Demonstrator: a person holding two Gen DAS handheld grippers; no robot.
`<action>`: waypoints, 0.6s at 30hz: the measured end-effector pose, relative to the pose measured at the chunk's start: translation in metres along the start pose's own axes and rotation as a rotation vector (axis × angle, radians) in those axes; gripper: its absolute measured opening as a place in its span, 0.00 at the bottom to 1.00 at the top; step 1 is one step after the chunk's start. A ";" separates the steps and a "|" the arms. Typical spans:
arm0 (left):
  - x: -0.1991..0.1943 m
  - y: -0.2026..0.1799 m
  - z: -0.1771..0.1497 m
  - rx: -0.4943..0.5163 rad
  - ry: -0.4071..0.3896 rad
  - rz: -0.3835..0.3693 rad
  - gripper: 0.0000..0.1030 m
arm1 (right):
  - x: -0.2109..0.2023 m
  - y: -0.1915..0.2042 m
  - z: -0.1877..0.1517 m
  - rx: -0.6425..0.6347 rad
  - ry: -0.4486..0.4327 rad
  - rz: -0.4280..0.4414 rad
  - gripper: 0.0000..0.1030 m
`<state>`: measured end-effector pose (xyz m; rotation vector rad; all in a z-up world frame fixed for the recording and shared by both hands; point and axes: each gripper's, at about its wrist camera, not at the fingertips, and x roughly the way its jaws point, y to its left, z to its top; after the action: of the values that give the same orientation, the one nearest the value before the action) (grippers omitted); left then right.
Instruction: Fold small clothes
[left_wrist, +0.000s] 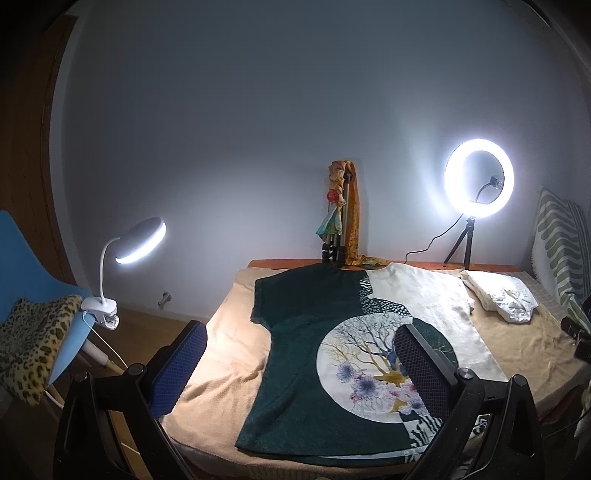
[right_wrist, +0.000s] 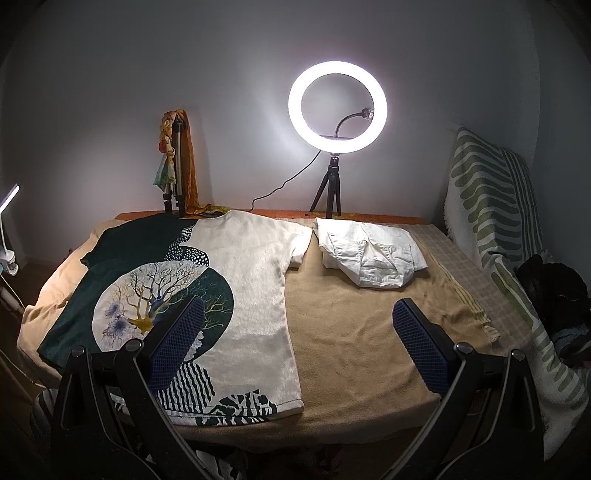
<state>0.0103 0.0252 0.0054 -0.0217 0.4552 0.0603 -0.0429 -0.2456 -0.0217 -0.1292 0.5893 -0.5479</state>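
A green and white T-shirt (left_wrist: 314, 332) with a round tree print lies spread flat, front up, on the beige towel (left_wrist: 229, 354) covering the table. In the right wrist view the shirt (right_wrist: 255, 280) lies left of centre. A folded white garment (right_wrist: 369, 254) sits at the far right of the towel; it also shows in the left wrist view (left_wrist: 502, 295). My left gripper (left_wrist: 299, 369) is open and empty, held above the shirt's near half. My right gripper (right_wrist: 295, 350) is open and empty, above the shirt's right hem and the bare towel (right_wrist: 351, 332).
A lit ring light (right_wrist: 338, 107) on a small tripod and a folded tripod wrapped in scarves (right_wrist: 173, 162) stand at the table's back edge. A clip lamp (left_wrist: 140, 240) and a blue chair (left_wrist: 33, 280) are at the left. A striped cushion (right_wrist: 491, 221) leans at the right.
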 end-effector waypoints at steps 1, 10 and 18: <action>0.004 0.004 -0.001 0.001 0.002 0.003 0.99 | 0.004 0.000 0.003 -0.001 -0.002 0.004 1.00; 0.042 0.057 -0.022 -0.047 0.074 0.015 0.90 | 0.048 0.001 0.051 -0.027 -0.014 0.121 1.00; 0.075 0.107 -0.063 -0.182 0.202 -0.025 0.79 | 0.080 0.041 0.093 -0.031 0.029 0.294 1.00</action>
<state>0.0430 0.1337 -0.0850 -0.2136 0.6502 0.0755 0.0829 -0.2566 0.0045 -0.0624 0.6319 -0.2561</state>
